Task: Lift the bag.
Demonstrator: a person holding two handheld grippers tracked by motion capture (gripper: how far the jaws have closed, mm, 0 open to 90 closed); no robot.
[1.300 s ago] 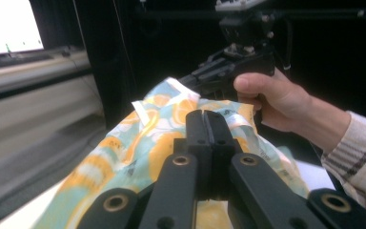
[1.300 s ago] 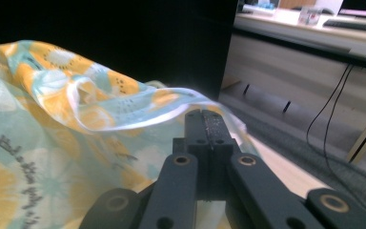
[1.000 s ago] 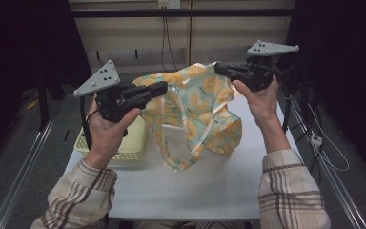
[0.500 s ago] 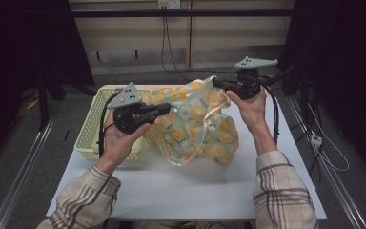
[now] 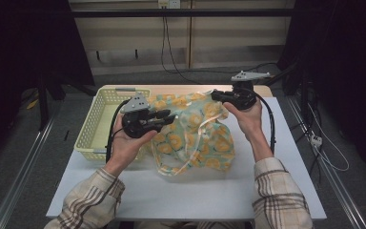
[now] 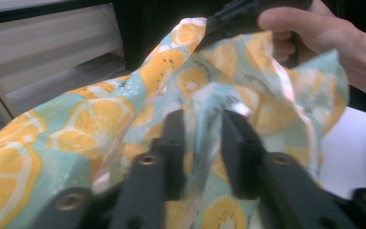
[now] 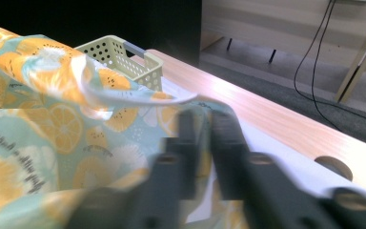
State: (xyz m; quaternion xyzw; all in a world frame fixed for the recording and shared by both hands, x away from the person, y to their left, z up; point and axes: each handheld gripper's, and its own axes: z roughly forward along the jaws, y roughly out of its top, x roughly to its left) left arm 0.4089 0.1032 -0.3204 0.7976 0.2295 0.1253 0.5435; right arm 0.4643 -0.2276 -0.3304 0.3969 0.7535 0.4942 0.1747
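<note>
- Left gripper (image 5: 169,116) — jaws pinch the orange-slice print cloth (image 5: 205,138).
- Right gripper (image 5: 215,96) — clamped on the cloth's far edge.
- Yellow basket (image 5: 97,119) just beside.

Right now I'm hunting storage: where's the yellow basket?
In the high view, the yellow basket sits at the table's left edge, beside the left gripper and the fruit-print cloth.

We find a lab-style recording station, not a home. A white table (image 5: 286,191) with a bare wooden strip (image 7: 286,129) at its far edge stands on grey floor between metal floor rails (image 5: 24,176). Black curtains (image 5: 24,43) flank it. Cables (image 5: 164,43) hang from a wall socket (image 5: 167,4) on a beige panelled wall.
</note>
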